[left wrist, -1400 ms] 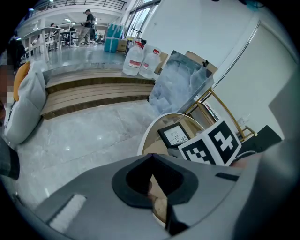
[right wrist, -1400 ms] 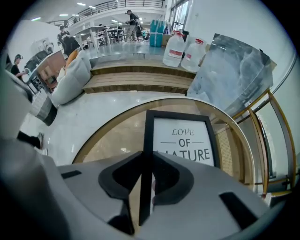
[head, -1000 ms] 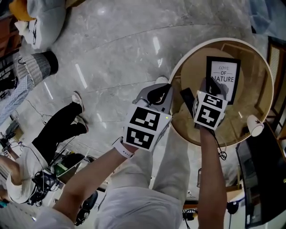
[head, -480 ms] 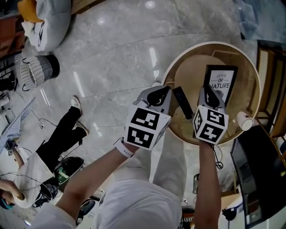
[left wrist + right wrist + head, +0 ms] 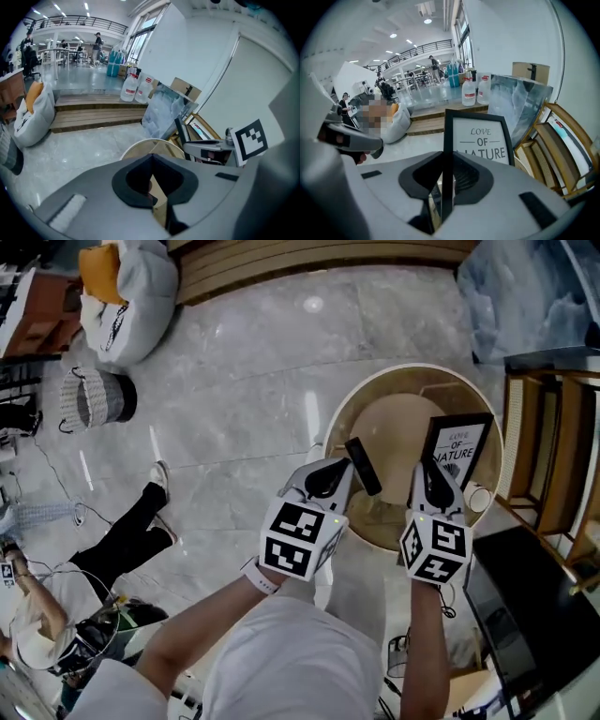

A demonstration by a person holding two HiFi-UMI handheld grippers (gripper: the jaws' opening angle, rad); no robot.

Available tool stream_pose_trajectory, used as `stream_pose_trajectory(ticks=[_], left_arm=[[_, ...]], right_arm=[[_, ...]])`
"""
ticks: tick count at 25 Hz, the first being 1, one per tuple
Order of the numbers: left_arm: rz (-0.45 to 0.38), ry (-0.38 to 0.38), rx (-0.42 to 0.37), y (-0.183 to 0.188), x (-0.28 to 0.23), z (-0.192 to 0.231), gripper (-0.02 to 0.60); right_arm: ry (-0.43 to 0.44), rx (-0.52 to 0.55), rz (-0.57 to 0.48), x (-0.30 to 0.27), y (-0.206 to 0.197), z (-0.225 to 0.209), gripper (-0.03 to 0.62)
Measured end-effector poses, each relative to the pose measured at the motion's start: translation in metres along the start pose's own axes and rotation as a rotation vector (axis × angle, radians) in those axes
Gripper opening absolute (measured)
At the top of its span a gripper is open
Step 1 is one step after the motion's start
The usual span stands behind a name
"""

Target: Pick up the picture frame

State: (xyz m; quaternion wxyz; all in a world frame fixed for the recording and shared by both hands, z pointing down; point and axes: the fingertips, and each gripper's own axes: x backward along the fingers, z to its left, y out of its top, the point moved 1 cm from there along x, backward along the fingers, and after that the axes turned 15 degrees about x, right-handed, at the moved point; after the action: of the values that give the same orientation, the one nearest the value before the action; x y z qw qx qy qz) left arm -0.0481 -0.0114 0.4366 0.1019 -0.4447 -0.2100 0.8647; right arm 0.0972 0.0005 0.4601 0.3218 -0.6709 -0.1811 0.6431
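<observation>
The picture frame point(image 5: 457, 442), black with a white "LOVE OF NATURE" print, hangs tilted above the round glass-topped table point(image 5: 343, 418). My right gripper point(image 5: 433, 476) is shut on its lower left edge. In the right gripper view the frame's black border point(image 5: 446, 140) stands upright between the jaws. My left gripper point(image 5: 332, 476) hovers over the table's left rim, shut with nothing in it. The left gripper view shows its jaws meeting, with the table point(image 5: 140, 149) far below and the right gripper beside it.
A black remote-like bar point(image 5: 362, 465) lies on the table near the left gripper, and a white cup point(image 5: 478, 498) stands at its right rim. Wooden chairs point(image 5: 542, 460) and a black screen point(image 5: 525, 601) crowd the right. A person point(image 5: 103, 549) sits on the floor at left.
Both grippers have risen, and the frame has come up off the table in the right gripper. The table now looks smaller and farther below.
</observation>
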Motion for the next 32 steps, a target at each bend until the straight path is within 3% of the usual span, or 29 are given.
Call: stream_pose_trajectory(ticks=[5,15,26,32], left_arm=[[-0.07,-0.034,0.009,0.011,0.053,-0.048,-0.008],[-0.218,-0.074,-0.073,0.044,0.14,-0.124,-0.008],[-0.392,-0.125,-0.232,0.074,0.227,-0.197,-0.008],[-0.477,-0.158,-0.231,0.072,0.263,-0.221,-0.008]], right_arm=[[0.014,0.028,-0.094,0.08,0.03,0.004,0.057],[-0.011,0.072,-0.286,0.201,0.082,-0.006,0.057],[-0.108,0.091,-0.518,0.328,0.13,-0.038,0.057],[-0.148,0.12,-0.615,0.381,0.135,-0.042,0.057]])
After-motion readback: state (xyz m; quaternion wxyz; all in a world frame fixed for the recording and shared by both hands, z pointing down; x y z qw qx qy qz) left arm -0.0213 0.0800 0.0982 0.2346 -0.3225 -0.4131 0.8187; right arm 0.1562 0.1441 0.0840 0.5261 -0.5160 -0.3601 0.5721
